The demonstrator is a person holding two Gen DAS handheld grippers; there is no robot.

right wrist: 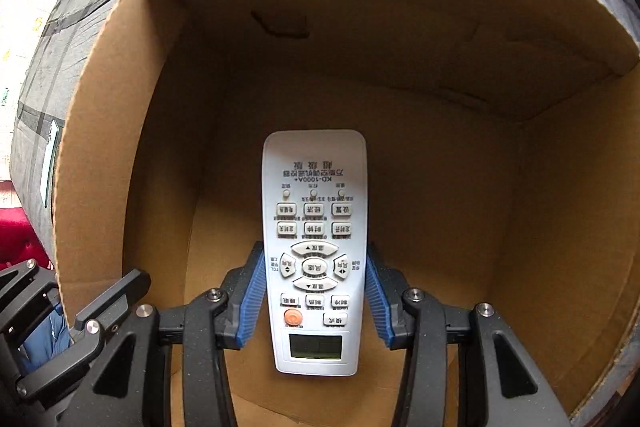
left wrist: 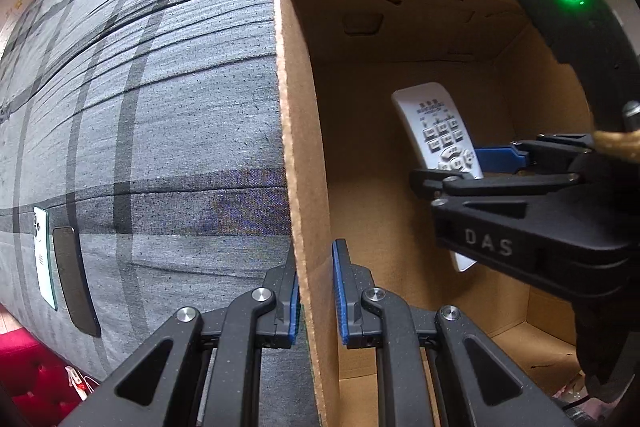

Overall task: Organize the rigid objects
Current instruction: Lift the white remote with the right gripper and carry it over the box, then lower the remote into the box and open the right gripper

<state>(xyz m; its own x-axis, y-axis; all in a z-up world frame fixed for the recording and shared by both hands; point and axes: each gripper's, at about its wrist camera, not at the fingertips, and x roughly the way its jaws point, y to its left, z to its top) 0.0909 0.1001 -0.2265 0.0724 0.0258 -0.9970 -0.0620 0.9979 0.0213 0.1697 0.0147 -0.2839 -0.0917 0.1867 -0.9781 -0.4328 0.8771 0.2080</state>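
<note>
A brown cardboard box [left wrist: 304, 147] lies open on a grey plaid bed cover. My left gripper [left wrist: 316, 291] is shut on the box's left wall, one pad on each side. My right gripper [right wrist: 316, 291] is inside the box [right wrist: 500, 187], shut on a white remote control [right wrist: 314, 251] held by its long sides, buttons up, above the box floor. The remote [left wrist: 440, 131] and the right gripper [left wrist: 480, 167] also show in the left wrist view.
A white phone [left wrist: 42, 255] and a dark flat phone-like slab [left wrist: 74, 279] lie side by side on the bed cover [left wrist: 160, 107], left of the box. A red cushioned surface [left wrist: 28, 375] is below the bed edge.
</note>
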